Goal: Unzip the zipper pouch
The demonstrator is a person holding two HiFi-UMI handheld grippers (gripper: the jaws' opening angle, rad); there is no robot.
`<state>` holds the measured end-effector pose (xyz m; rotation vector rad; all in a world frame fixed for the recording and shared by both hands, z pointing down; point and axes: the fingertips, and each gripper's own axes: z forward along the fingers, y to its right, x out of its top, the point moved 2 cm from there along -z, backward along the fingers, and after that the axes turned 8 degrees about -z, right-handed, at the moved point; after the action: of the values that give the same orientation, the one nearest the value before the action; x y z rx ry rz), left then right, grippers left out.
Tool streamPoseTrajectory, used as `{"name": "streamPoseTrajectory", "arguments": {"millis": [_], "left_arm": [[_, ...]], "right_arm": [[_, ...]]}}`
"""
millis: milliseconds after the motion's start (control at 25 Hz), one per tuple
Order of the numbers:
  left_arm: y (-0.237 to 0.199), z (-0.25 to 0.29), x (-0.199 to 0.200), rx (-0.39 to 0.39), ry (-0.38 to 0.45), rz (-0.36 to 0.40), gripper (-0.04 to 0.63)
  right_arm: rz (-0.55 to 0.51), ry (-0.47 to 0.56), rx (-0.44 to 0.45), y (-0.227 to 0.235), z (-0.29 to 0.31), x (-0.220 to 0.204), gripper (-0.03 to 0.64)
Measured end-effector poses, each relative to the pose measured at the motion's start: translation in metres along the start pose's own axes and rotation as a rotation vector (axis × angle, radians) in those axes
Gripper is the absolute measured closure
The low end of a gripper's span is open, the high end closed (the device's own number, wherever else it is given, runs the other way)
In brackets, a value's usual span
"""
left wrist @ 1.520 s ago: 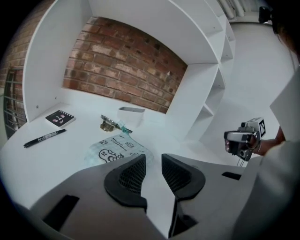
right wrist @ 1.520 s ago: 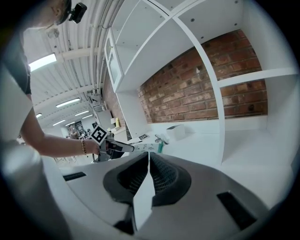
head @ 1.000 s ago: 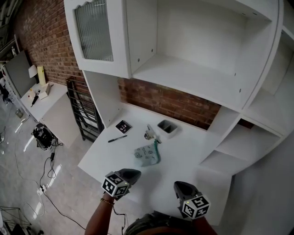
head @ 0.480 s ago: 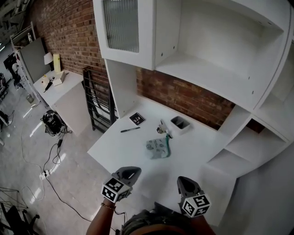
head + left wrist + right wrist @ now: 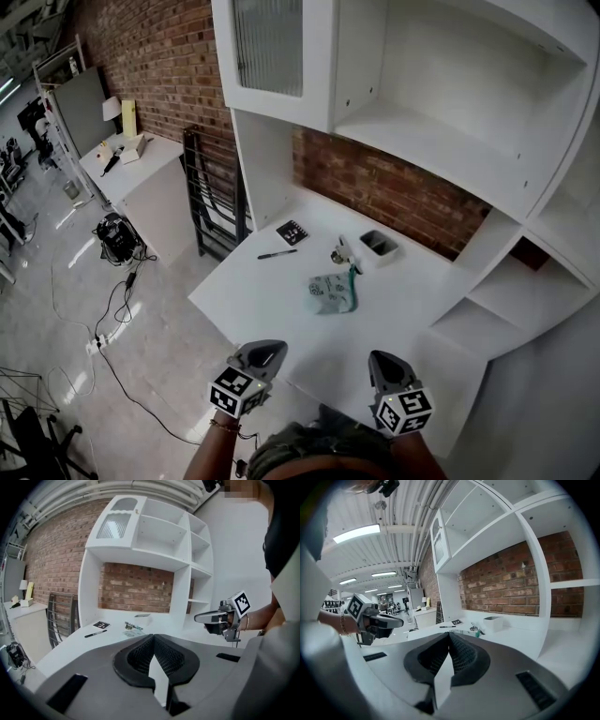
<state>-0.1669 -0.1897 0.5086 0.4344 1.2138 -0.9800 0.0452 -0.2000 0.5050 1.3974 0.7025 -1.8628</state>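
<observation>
Wall: red brick wall point(image 5: 169, 66), from 9 to 12 o'clock in the head view, also showing behind the shelving.
Shelving: white shelf unit point(image 5: 441, 141), 12 to 3 o'clock, with open compartments.
Door: ribbed glass cabinet door point(image 5: 269, 42), 11 o'clock, at the unit's upper left.
Desk: white desk top point(image 5: 253, 291), centre, built into the unit.
Rack: black metal rack point(image 5: 211, 187), 10 o'clock, just beside the unit.
Side table: white side table point(image 5: 155, 187), 9 o'clock, against the brick.
Floor: glossy grey floor point(image 5: 56, 319), 8 o'clock, with black cables point(image 5: 103, 352) trailing across it.
Light: ceiling strip light point(image 5: 356, 533), 10 o'clock in the right gripper view, lit; white ceiling pipes point(image 5: 417, 527) beside it.
</observation>
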Motion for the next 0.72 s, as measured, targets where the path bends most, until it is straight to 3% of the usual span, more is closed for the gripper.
{"name": "streamPoseTrajectory", "arguments": {"millis": [280,720], "left_arm": [[0.006,-0.002,-0.004,0.002,0.019,-0.037,0.592],[0.012,-0.003,-0.006,0.012,0.025,-0.022,0.592]], "right_arm": [[-0.003,0.001,-0.004,0.001,-0.001,-0.001,0.615],[-0.026,-0.015,-0.008,0.004,-0.004,-0.002,0.615]]}}
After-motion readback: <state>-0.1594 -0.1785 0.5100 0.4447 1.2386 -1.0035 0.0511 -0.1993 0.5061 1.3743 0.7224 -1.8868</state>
